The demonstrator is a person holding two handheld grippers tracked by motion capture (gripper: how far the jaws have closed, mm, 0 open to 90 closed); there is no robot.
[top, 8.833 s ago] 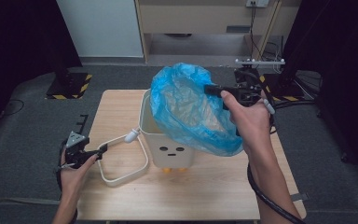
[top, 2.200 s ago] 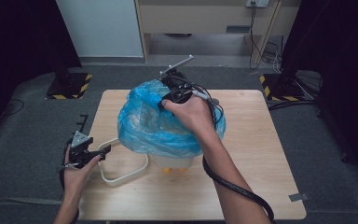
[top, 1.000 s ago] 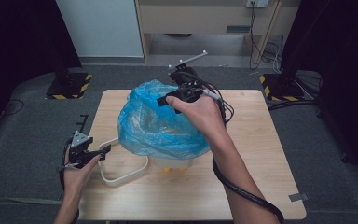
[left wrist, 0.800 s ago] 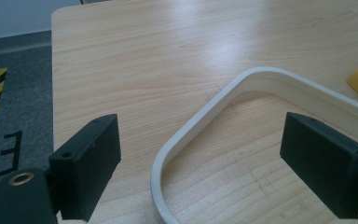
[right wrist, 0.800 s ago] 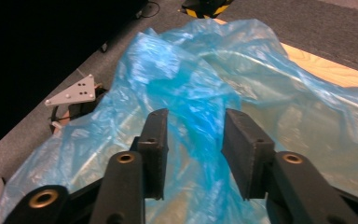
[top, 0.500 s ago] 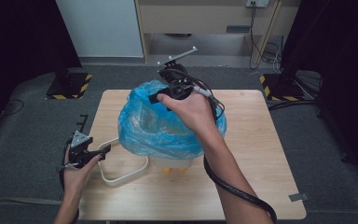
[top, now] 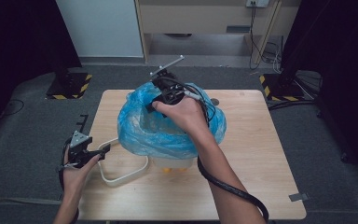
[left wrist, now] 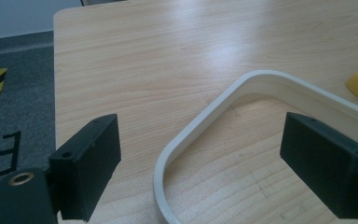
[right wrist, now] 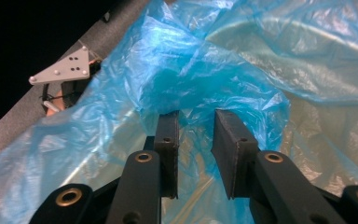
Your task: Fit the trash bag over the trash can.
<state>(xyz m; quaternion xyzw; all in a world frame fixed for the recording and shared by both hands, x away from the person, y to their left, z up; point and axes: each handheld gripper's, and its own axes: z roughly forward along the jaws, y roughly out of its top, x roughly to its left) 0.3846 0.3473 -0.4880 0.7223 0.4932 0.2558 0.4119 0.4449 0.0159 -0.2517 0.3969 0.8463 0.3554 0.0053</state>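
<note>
1 bag (top: 168, 135) over 1 bin (top: 173, 163); R gripper (right wrist: 196, 140) just closed, fingers (right wrist: 168, 140) clamped on bag. L gripper (left wrist: 205, 158) fingers apart astride 1 ring (left wrist: 205, 116) on desk (top: 261, 154).

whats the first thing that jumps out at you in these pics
The crinkled blue plastic bag, draped over a pale bin at the middle of the wooden table, catches the eye first. The right gripper is at the bag's far rim, its jaws narrowed around a fold of the film. Near the table's left edge, the left gripper stands open over a white ring-shaped frame.
</note>
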